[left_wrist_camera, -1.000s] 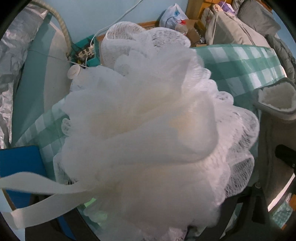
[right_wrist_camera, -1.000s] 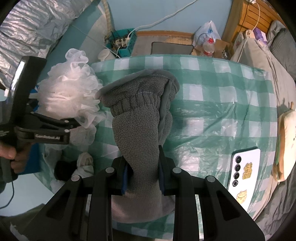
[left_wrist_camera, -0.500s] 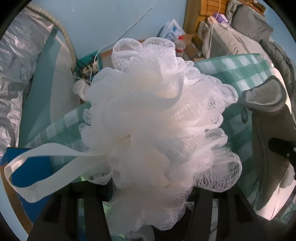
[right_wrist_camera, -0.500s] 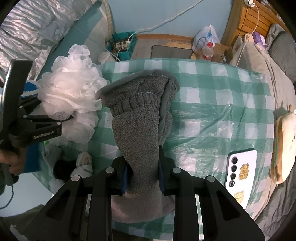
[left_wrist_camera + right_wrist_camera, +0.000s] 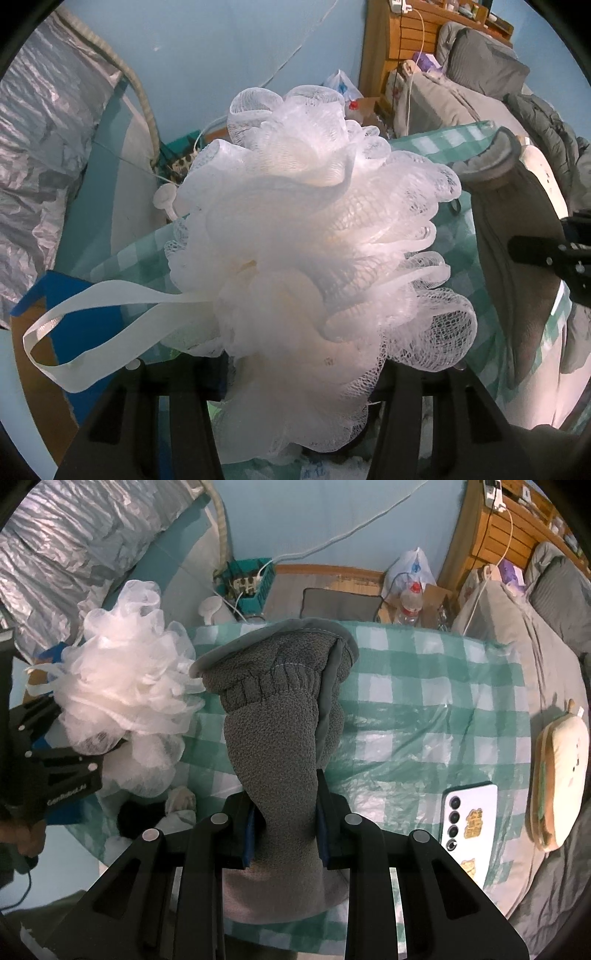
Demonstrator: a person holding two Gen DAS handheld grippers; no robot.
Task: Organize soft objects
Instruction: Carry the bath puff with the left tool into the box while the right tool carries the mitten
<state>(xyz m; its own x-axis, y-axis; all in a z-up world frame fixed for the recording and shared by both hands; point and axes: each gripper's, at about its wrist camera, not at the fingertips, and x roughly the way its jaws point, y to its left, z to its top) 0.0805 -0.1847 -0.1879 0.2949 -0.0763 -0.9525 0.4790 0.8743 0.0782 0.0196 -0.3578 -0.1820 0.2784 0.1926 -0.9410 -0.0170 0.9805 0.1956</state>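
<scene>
My left gripper (image 5: 295, 376) is shut on a white mesh bath pouf (image 5: 314, 236), held above the left edge of the table; its white ribbon loop (image 5: 85, 332) hangs to the left. The pouf also shows in the right wrist view (image 5: 125, 690). My right gripper (image 5: 284, 827) is shut on a grey fleece glove (image 5: 280, 720), held upright over the green checked tablecloth (image 5: 424, 686). The glove shows at the right of the left wrist view (image 5: 517, 266).
A white phone (image 5: 469, 823) and a cream sandwich-shaped plush (image 5: 557, 779) lie at the table's right. A black sock and white cloth (image 5: 162, 808) lie at the left edge. A blue box (image 5: 77, 317), a cable basket (image 5: 251, 579) and a bed (image 5: 517, 620) surround the table.
The left gripper has lifted the pouf up and tilted upward, showing more wall and bed. The right gripper holds the glove almost still, slightly higher.
</scene>
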